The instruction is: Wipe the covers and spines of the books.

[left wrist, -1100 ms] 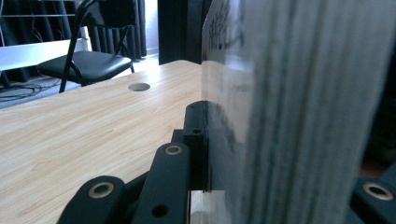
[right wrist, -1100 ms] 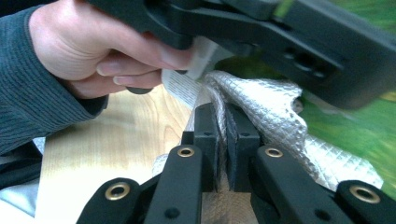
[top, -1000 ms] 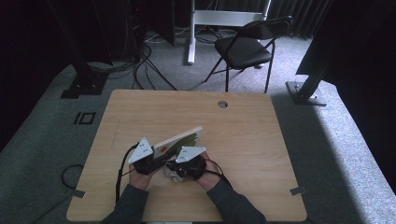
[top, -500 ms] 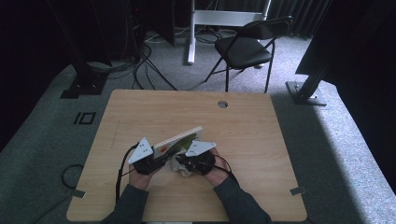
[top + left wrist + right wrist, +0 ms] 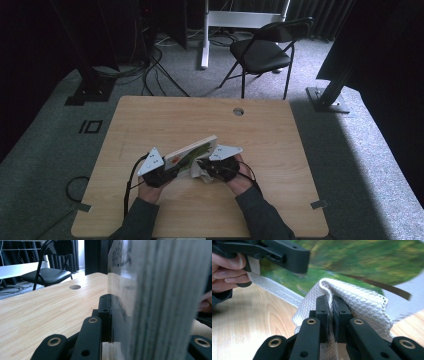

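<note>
Wiping the book's cover with a cloth

Left tongs (image 5: pixel 172 170) are clamping the book (image 5: pixel 192 151) tilted; right tongs (image 5: pixel 331 305) are pinching the cloth (image 5: pixel 359 305) (best swept flat, lightly, across the glossy cover).

Table (image 5: pixel 280 150): light wood-grain top, rectangular with rounded corners, stood on grey carpet. One round cable hole (image 5: pixel 238 111) sat near the far edge, at centre. A white mesh cloth (image 5: pixel 202 173) partly rested on the near half.
</note>
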{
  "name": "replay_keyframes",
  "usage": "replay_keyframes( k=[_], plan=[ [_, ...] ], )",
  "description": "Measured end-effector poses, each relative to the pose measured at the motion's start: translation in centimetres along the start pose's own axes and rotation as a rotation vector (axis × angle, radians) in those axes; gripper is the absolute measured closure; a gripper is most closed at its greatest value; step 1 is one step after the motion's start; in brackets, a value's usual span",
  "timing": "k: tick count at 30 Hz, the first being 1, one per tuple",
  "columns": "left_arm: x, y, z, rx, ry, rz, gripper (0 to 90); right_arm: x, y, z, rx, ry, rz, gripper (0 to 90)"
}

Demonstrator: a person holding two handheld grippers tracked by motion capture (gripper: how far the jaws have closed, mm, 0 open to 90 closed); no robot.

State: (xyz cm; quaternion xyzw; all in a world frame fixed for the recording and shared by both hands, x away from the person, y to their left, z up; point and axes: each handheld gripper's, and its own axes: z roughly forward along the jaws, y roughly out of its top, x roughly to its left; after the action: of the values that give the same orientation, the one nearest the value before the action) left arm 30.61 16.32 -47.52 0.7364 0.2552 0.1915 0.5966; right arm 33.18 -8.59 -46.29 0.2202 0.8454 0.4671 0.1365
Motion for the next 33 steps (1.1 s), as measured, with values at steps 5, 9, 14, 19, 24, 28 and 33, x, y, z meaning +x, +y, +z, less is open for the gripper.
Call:
replay_keyframes(
  k=[5,9,14,19,24,28,33],
  plan=[
    [0.0,0.0,0.0,-0.001,0.001,-0.002,78.1,-0.7,-0.1,-0.4,-0.008,-0.019,0.018,84.6],
    [0.0,0.0,0.0,-0.002,0.000,-0.002,78.1,-1.2,-0.2,-0.9,-0.018,-0.033,0.034,84.6],
    [0.0,0.0,0.0,-0.002,0.000,-0.002,78.1,-1.6,-0.2,-1.2,-0.026,-0.045,0.043,84.6],
    [0.0,0.0,0.0,0.001,-0.004,-0.001,78.1,-2.3,-0.3,-1.7,-0.033,-0.067,0.061,84.6],
    [-0.1,-0.1,0.0,0.003,-0.010,0.003,78.1,-3.2,-0.6,-2.6,-0.052,-0.097,0.091,84.7],
    [-0.1,-0.1,0.1,0.008,-0.014,0.008,78.1,-3.7,-0.7,-3.2,-0.066,-0.113,0.104,84.6],
    [-0.1,-0.1,0.0,0.007,-0.019,0.010,78.1,-4.3,-0.7,-3.9,-0.084,-0.138,0.118,84.7]
  ],
)
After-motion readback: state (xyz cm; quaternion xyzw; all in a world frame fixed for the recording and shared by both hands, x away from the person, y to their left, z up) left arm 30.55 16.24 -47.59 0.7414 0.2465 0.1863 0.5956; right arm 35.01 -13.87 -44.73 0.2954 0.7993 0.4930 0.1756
